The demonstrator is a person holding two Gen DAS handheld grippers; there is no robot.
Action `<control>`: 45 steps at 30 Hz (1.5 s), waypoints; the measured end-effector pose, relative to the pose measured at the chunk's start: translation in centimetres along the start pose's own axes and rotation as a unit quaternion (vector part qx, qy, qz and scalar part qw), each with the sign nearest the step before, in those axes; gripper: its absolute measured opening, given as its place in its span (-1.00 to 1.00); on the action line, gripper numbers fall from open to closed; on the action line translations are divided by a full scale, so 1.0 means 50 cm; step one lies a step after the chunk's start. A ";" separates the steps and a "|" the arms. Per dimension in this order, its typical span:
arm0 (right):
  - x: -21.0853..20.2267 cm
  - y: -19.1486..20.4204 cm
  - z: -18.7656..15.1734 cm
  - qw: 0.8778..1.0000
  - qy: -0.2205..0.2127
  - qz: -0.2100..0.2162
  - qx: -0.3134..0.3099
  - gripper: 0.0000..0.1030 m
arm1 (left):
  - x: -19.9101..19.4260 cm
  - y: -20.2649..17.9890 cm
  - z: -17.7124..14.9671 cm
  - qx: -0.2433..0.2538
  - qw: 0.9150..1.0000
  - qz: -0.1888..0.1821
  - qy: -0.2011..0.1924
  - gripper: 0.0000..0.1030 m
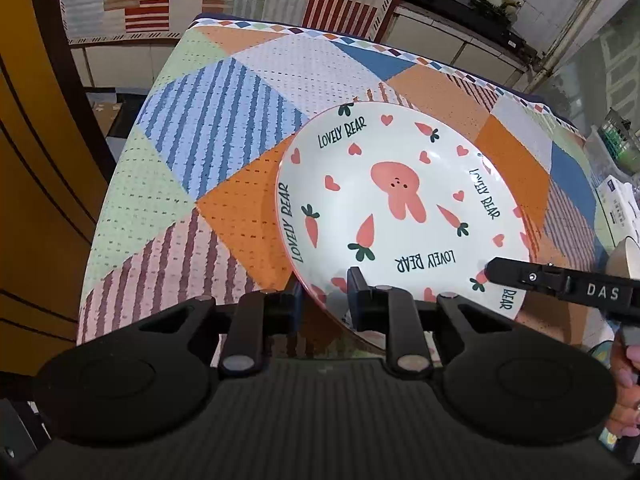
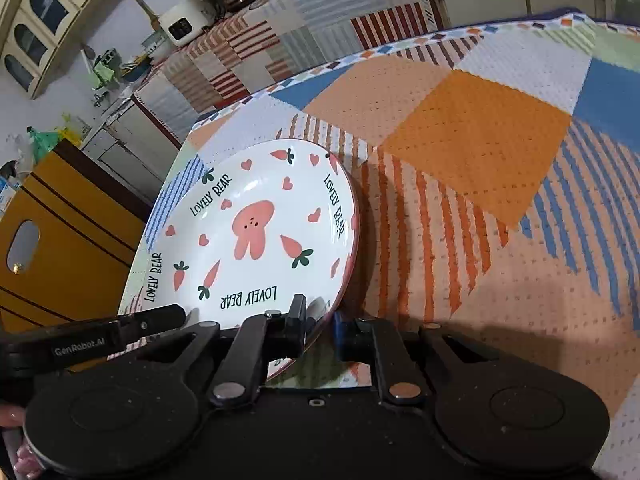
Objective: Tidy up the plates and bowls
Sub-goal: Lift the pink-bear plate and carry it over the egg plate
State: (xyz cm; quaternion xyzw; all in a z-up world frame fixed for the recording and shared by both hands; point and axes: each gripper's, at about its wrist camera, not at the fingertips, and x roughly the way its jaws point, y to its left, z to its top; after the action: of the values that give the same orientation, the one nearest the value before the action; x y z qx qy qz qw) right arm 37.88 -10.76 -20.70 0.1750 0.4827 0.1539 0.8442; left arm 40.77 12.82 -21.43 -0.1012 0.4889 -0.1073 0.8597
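Observation:
A white plate (image 1: 400, 152) printed with a pink rabbit, carrots, hearts and "LOVELY BEAR" sits on the patchwork tablecloth (image 1: 180, 160). My left gripper (image 1: 326, 300) is shut on the plate's near rim, one finger under the edge and one on top. The right gripper's finger (image 1: 500, 271) reaches onto the rim from the right. In the right wrist view the same plate (image 2: 256, 200) lies at the left, and my right gripper (image 2: 320, 326) is shut on its near right rim. The left gripper's finger (image 2: 164, 318) lies on the near left rim.
A yellow cabinet (image 1: 40, 200) stands beside the table's left edge. A beige bowl (image 1: 624, 256) shows at the far right, with boxes behind it. The tablecloth (image 2: 480, 140) stretches to the right of the plate. A counter with kitchen appliances (image 2: 208, 4) runs behind.

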 end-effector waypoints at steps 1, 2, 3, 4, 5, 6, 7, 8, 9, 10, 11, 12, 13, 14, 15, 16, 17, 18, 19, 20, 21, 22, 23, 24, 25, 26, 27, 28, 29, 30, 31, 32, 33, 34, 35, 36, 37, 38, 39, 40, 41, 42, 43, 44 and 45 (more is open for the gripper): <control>-0.004 0.001 -0.001 1.000 -0.002 0.002 -0.009 -0.66 | -0.005 -0.001 0.000 -0.001 1.000 -0.001 -0.001 -0.61; -0.011 0.003 -0.004 1.000 -0.006 0.004 -0.017 -0.65 | -0.011 -0.004 0.000 -0.002 1.000 0.000 0.000 -0.61; -0.019 0.006 -0.006 1.000 -0.007 0.003 -0.023 -0.64 | -0.015 -0.010 -0.003 0.002 1.000 0.005 0.002 -0.61; -0.024 0.011 -0.011 0.999 -0.007 -0.003 -0.032 -0.63 | -0.020 -0.021 -0.009 0.011 1.000 0.015 0.000 -0.60; -0.028 0.016 -0.017 0.999 -0.010 -0.008 -0.046 -0.60 | -0.025 -0.032 -0.018 0.023 0.999 0.024 -0.004 -0.59; -0.033 0.017 -0.025 0.998 -0.013 -0.011 -0.057 -0.59 | -0.030 -0.042 -0.027 0.034 0.999 0.032 -0.007 -0.59; -0.037 0.012 -0.033 0.998 -0.016 -0.007 -0.055 -0.60 | -0.036 -0.049 -0.035 0.041 0.999 0.035 -0.009 -0.59; -0.042 0.003 -0.039 0.999 -0.017 -0.001 -0.045 -0.60 | -0.042 -0.053 -0.039 0.046 0.998 0.034 -0.010 -0.59; -0.046 -0.006 -0.046 0.999 -0.019 0.005 -0.036 -0.59 | -0.049 -0.059 -0.044 0.052 0.998 0.033 -0.009 -0.59; -0.052 -0.011 -0.055 0.999 -0.020 0.008 -0.034 -0.59 | -0.055 -0.063 -0.048 0.056 0.998 0.033 -0.008 -0.60; -0.058 -0.013 -0.063 0.999 -0.020 0.011 -0.033 -0.59 | -0.062 -0.069 -0.053 0.062 0.997 0.034 -0.008 -0.60; -0.065 -0.016 -0.070 0.999 -0.019 0.015 -0.030 -0.59 | -0.071 -0.076 -0.060 0.070 0.997 0.035 -0.010 -0.60; -0.072 -0.018 -0.077 0.999 -0.020 0.017 -0.030 -0.59 | -0.080 -0.084 -0.067 0.078 0.996 0.035 -0.014 -0.60; -0.081 -0.019 -0.083 0.999 -0.023 0.019 -0.031 -0.59 | -0.091 -0.090 -0.073 0.085 0.996 0.033 -0.016 -0.59; -0.092 -0.022 -0.088 0.999 -0.027 0.023 -0.030 -0.59 | -0.103 -0.096 -0.079 0.088 0.995 0.029 -0.019 -0.59; -0.102 -0.024 -0.092 0.999 -0.030 0.026 -0.029 -0.59 | -0.115 -0.102 -0.084 0.093 0.995 0.023 -0.020 -0.59; -0.115 -0.026 -0.097 0.999 -0.035 0.029 -0.029 -0.59 | -0.127 -0.108 -0.087 0.098 0.995 0.018 -0.022 -0.59; -0.128 -0.026 -0.103 0.998 -0.039 0.031 -0.029 -0.59 | -0.142 -0.114 -0.090 0.104 0.994 0.013 -0.024 -0.59; -0.140 -0.026 -0.108 0.998 -0.042 0.034 -0.030 -0.59 | -0.156 -0.121 -0.094 0.108 0.994 0.010 -0.027 -0.60; -0.157 -0.027 -0.113 0.998 -0.046 0.039 -0.029 -0.59 | -0.171 -0.128 -0.099 0.112 0.993 0.008 -0.031 -0.60; -0.171 -0.028 -0.119 0.997 -0.051 0.044 -0.029 -0.59 | -0.186 -0.137 -0.103 0.117 0.992 0.008 -0.036 -0.59; -0.186 -0.028 -0.124 0.997 -0.054 0.048 -0.028 -0.59 | -0.201 -0.147 -0.108 0.123 0.992 0.006 -0.039 -0.59; -0.202 -0.027 -0.129 0.997 -0.058 0.050 -0.031 -0.59 | -0.215 -0.156 -0.113 0.127 0.991 0.003 -0.041 -0.59; -0.219 -0.025 -0.133 0.996 -0.062 0.050 -0.034 -0.59 | -0.228 -0.164 -0.118 0.129 0.991 -0.001 -0.042 -0.58; -0.237 -0.025 -0.138 0.996 -0.067 0.051 -0.035 -0.59 | -0.243 -0.171 -0.123 0.130 0.991 -0.007 -0.044 -0.58; -0.255 -0.024 -0.144 0.995 -0.074 0.053 -0.036 -0.59 | -0.256 -0.176 -0.129 0.128 0.991 -0.014 -0.045 -0.58; -0.273 -0.024 -0.150 0.995 -0.081 0.055 -0.035 -0.59 | -0.271 -0.182 -0.136 0.127 0.991 -0.022 -0.046 -0.58; -0.292 -0.024 -0.158 0.994 -0.090 0.057 -0.036 -0.59 | -0.283 -0.187 -0.143 0.126 0.991 -0.028 -0.047 -0.58; -0.313 -0.024 -0.167 0.993 -0.098 0.059 -0.037 -0.59 | -0.296 -0.194 -0.150 0.128 0.990 -0.034 -0.049 -0.58; -0.328 -0.022 -0.175 0.992 -0.103 0.058 -0.040 -0.59 | -0.306 -0.202 -0.157 0.132 0.989 -0.038 -0.051 -0.58; -0.343 -0.021 -0.181 0.992 -0.106 0.056 -0.044 -0.59 | -0.318 -0.210 -0.164 0.137 0.988 -0.041 -0.054 -0.58; -0.361 -0.020 -0.190 0.991 -0.108 0.054 -0.050 -0.58 | -0.327 -0.219 -0.170 0.141 0.987 -0.044 -0.056 -0.58; -0.373 -0.020 -0.195 0.991 -0.108 0.053 -0.053 -0.58 | -0.336 -0.227 -0.177 0.145 0.987 -0.049 -0.057 -0.58; -0.387 -0.022 -0.201 0.991 -0.107 0.053 -0.055 -0.58 | -0.343 -0.235 -0.184 0.148 0.986 -0.056 -0.055 -0.58; -0.401 -0.024 -0.208 0.991 -0.107 0.051 -0.056 -0.58 | -0.348 -0.243 -0.192 0.150 0.985 -0.062 -0.053 -0.58; -0.415 -0.026 -0.215 0.991 -0.108 0.045 -0.060 -0.58 | -0.351 -0.251 -0.201 0.152 0.985 -0.068 -0.051 -0.58; -0.429 -0.029 -0.223 0.991 -0.109 0.039 -0.061 -0.58 | -0.353 -0.260 -0.210 0.155 0.984 -0.073 -0.049 -0.58; -0.441 -0.034 -0.232 0.992 -0.110 0.034 -0.060 -0.58 | -0.352 -0.267 -0.217 0.159 0.983 -0.078 -0.045 -0.58; -0.450 -0.038 -0.241 0.992 -0.110 0.030 -0.058 -0.58 | -0.350 -0.275 -0.225 0.161 0.983 -0.082 -0.039 -0.58; -0.457 -0.043 -0.251 0.992 -0.109 0.025 -0.055 -0.58 | -0.347 -0.283 -0.233 0.164 0.982 -0.086 -0.033 -0.58; -0.463 -0.052 -0.262 0.993 -0.107 0.021 -0.049 -0.58 | -0.343 -0.291 -0.241 0.169 0.981 -0.088 -0.028 -0.57; -0.467 -0.059 -0.272 0.993 -0.106 0.018 -0.043 -0.58 | -0.334 -0.299 -0.248 0.174 0.981 -0.088 -0.021 -0.57; -0.468 -0.065 -0.281 0.994 -0.102 0.015 -0.038 -0.58 | -0.326 -0.306 -0.256 0.177 0.980 -0.089 -0.015 -0.57; -0.468 -0.074 -0.292 0.994 -0.100 0.011 -0.033 -0.58 | -0.319 -0.311 -0.264 0.180 0.979 -0.091 -0.009 -0.57; -0.469 -0.080 -0.303 0.995 -0.098 0.007 -0.030 -0.58 | -0.310 -0.316 -0.270 0.181 0.979 -0.094 -0.001 -0.57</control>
State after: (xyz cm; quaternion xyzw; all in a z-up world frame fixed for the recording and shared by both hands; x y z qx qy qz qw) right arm 13.68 -22.16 -11.78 0.1675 0.3921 0.1563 0.8910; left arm 20.03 1.19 -11.10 0.0108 0.4486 -0.2741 0.8506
